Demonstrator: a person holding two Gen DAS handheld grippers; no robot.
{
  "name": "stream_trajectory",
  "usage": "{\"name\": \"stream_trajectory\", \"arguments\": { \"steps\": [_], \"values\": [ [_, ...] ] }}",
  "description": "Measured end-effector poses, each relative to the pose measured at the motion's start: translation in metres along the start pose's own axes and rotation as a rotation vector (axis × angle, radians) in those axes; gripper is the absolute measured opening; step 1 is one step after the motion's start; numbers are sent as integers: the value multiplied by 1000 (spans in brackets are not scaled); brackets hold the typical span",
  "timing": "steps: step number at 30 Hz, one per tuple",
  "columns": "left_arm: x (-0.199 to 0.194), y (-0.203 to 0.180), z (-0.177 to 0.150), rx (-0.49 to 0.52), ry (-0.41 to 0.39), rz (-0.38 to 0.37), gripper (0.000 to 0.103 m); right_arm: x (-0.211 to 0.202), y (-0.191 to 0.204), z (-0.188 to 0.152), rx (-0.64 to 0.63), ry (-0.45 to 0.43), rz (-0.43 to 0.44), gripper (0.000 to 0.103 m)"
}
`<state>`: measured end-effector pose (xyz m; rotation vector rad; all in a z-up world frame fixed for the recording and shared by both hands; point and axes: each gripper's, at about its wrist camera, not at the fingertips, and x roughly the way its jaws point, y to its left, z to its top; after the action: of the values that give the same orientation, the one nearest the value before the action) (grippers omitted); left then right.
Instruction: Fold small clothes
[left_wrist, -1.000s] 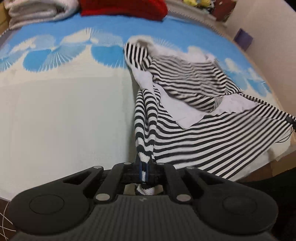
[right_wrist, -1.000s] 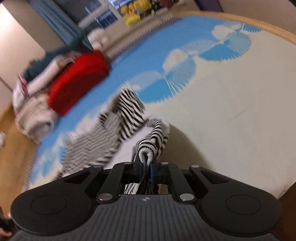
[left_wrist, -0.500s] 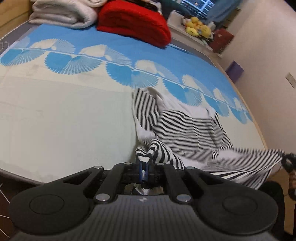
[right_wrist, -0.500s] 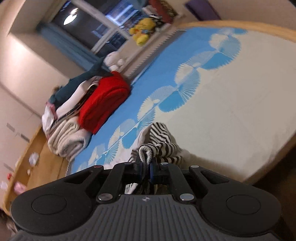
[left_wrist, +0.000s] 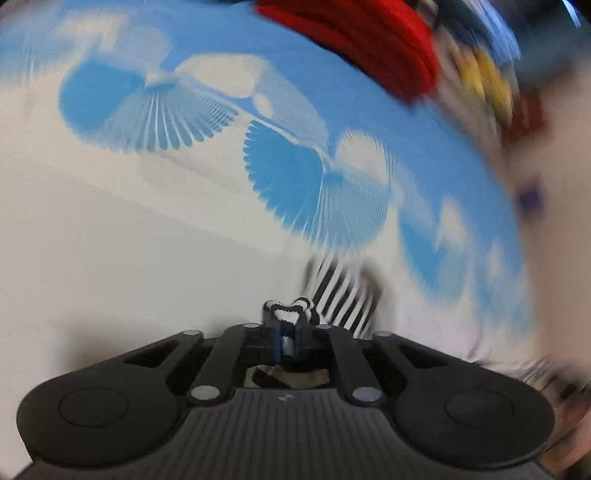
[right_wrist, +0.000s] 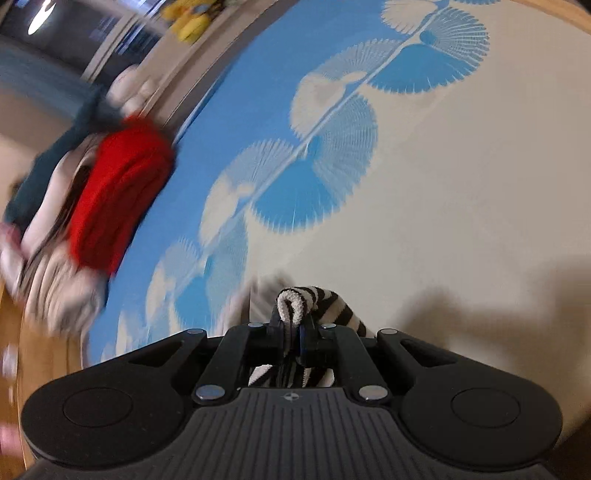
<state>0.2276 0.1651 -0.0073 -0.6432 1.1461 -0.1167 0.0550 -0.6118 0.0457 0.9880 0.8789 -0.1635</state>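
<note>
Both views motion-blurred. The left gripper (left_wrist: 287, 334) has its jaws pinched nearly closed on a bunched edge of the black-and-white striped knit garment (left_wrist: 343, 295); the right gripper (right_wrist: 293, 332) is likewise clamped on another rolled edge of the same garment (right_wrist: 325, 304). The garment hangs between and below the two grippers over the near edge of the bed with its cream and blue fan-patterned cover (left_wrist: 147, 236); most of the fabric is hidden under the gripper bodies, and whether it touches the cover cannot be told. A folded red blanket (left_wrist: 354, 40) sits at the far edge of the bed, with a blurred pile of pale and dark textiles (right_wrist: 48, 266) beside it. Step looks like lifting and spreading the garment before laying it flat; folding not yet begun. Next move likely calls for lowering it onto the open cream area, keeping both grips taut and level so it lands unwrinkled.
</note>
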Motion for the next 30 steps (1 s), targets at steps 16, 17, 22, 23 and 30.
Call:
{"name": "stream_trajectory", "arguments": {
  "steps": [16,17,22,23,30],
  "values": [
    [36,-66,-56,387,142,31,53,23,2,-9,-133,-257,-96,29],
    [34,-74,-65,452,135,44,66,22,4,-9,-144,-258,-89,29],
    [57,-87,-87,648,143,256,75,39,16,-13,-274,-156,-92,37],
    [63,-86,-86,656,146,288,72,46,17,-15,-300,-120,-98,38],
    [90,-86,-84,753,168,399,30,116,19,-31,-460,45,-239,50]
  ]
}}
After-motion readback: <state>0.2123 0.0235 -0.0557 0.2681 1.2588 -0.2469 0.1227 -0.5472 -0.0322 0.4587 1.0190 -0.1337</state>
